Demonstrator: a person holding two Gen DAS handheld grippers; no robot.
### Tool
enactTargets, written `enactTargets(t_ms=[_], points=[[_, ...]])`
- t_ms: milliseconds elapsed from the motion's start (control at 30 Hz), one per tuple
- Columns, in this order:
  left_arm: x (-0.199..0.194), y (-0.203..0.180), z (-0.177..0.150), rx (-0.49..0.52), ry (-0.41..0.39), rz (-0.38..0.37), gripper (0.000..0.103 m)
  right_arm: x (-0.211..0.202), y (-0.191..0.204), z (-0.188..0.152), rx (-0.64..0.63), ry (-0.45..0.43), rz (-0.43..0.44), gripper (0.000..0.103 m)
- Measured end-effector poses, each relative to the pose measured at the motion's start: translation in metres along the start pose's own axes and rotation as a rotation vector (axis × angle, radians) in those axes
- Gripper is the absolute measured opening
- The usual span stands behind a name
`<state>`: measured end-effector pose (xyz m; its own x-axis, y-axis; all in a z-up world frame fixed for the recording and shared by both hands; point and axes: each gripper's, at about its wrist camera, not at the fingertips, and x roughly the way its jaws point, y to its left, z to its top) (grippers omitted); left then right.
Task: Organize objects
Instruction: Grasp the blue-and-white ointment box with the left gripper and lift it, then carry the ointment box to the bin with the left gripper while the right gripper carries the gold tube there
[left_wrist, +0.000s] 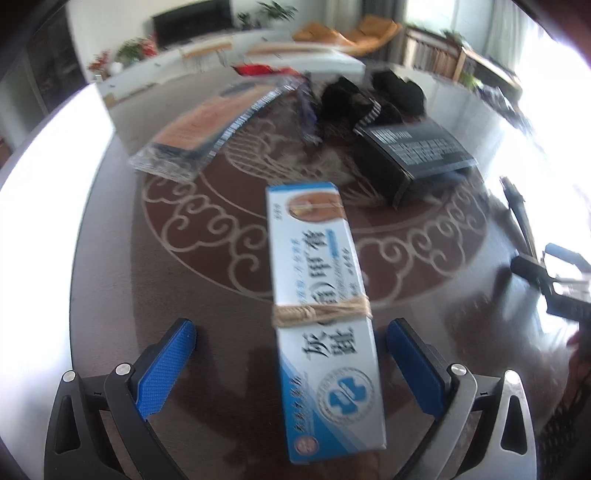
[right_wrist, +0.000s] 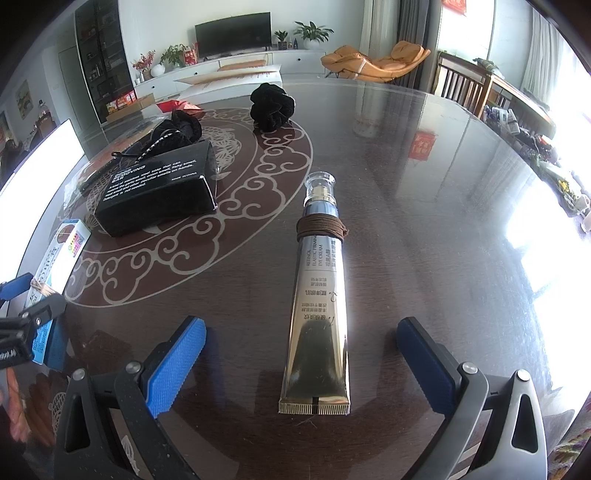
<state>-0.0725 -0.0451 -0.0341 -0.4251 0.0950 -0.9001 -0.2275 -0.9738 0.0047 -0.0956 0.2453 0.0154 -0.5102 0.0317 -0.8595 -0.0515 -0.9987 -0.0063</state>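
Left gripper (left_wrist: 291, 365): spread wide, blue pads either side of the blue-and-white carton (left_wrist: 325, 310), not touching it.
Right gripper (right_wrist: 303, 365): also wide apart, straddling the gold tube (right_wrist: 319, 314) with clear gaps on both sides; nothing pinched.
Carton position: flat on the dark round table (left_wrist: 110, 295), long axis running away from the camera, near end between the fingers, slightly skewed to them.
Tube position: flat on the same table, crimped end nearest, clear cap (right_wrist: 320, 183) pointing away.
Other items: black box (right_wrist: 162, 192) with white print, black scrunchie (right_wrist: 271, 107), a black drawstring pouch (right_wrist: 181, 129) behind the box, a flat foil-edged packet (left_wrist: 199, 129) further left.
Risk, carton: skew means one pad would likely meet a corner first and spin it on the glossy top; thin card may dent under a hard close.
Risk, tube: soft laminate body, probably squashes or squirts forward if gripped low near the crimp.
Risk, bindings: twine band (left_wrist: 320, 312) on the carton and brown cord (right_wrist: 321, 229) on the tube could snag a ribbed pad.
Risk, view: left wrist picture is motion-blurred, so alignment is hard to judge.
Surfaces: table is polished, reflective, with pale inlaid scrollwork; the pads are finely ribbed rubber.
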Motion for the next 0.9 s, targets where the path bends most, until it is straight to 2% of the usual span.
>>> enactTargets(t_ms=[67, 133, 200, 233, 267, 300, 333, 367, 400, 533, 667, 700, 800, 900], points=[[0.000, -0.004, 0.004, 0.033, 0.044, -0.013, 0.103, 0.006, 0.000, 0.013, -0.006, 0.097, 0.005, 0.103], [0.000, -0.004, 0.005, 0.037, 0.034, 0.002, 0.103, 0.010, -0.001, 0.026, -0.001, 0.149, 0.045, 0.103], [-0.003, -0.001, 0.004, 0.027, 0.000, -0.015, 0.086, 0.011, -0.008, 0.035, 0.047, 0.146, 0.094, 0.102], [-0.006, 0.000, 0.004, 0.021, -0.022, -0.006, 0.067, 0.012, -0.009, 0.036, 0.055, 0.153, 0.088, 0.101], [-0.010, 0.001, 0.004, 0.017, -0.045, -0.008, 0.045, 0.010, -0.009, 0.037, 0.044, 0.143, 0.076, 0.093], [-0.011, 0.002, 0.004, 0.018, -0.057, -0.002, 0.043, 0.007, -0.008, 0.035, 0.023, 0.130, 0.052, 0.077], [-0.011, 0.003, 0.004, 0.012, -0.059, -0.005, 0.043, 0.005, -0.007, 0.033, 0.000, 0.118, 0.024, 0.068], [-0.012, 0.005, 0.003, 0.003, -0.063, -0.011, 0.043, 0.000, -0.007, 0.031, -0.017, 0.096, 0.000, 0.039], [-0.014, 0.005, 0.000, -0.002, -0.069, -0.016, 0.043, -0.003, -0.010, 0.029, -0.002, 0.092, 0.002, 0.028], [-0.038, 0.005, -0.015, -0.011, -0.139, -0.066, 0.043, -0.024, -0.028, 0.014, 0.116, 0.040, 0.124, 0.028], [-0.073, 0.006, -0.026, -0.010, -0.225, -0.121, 0.043, -0.055, -0.036, 0.003, 0.224, -0.001, 0.311, 0.027], [-0.080, 0.006, -0.027, -0.005, -0.237, -0.124, 0.043, -0.060, -0.035, 0.002, 0.234, -0.004, 0.335, 0.027], [-0.090, 0.010, -0.030, 0.000, -0.243, -0.131, 0.043, -0.068, -0.028, -0.001, 0.214, 0.015, 0.346, 0.027], [-0.095, 0.015, -0.036, -0.014, -0.234, -0.142, 0.043, -0.056, -0.014, -0.008, 0.119, 0.107, 0.292, 0.027]])
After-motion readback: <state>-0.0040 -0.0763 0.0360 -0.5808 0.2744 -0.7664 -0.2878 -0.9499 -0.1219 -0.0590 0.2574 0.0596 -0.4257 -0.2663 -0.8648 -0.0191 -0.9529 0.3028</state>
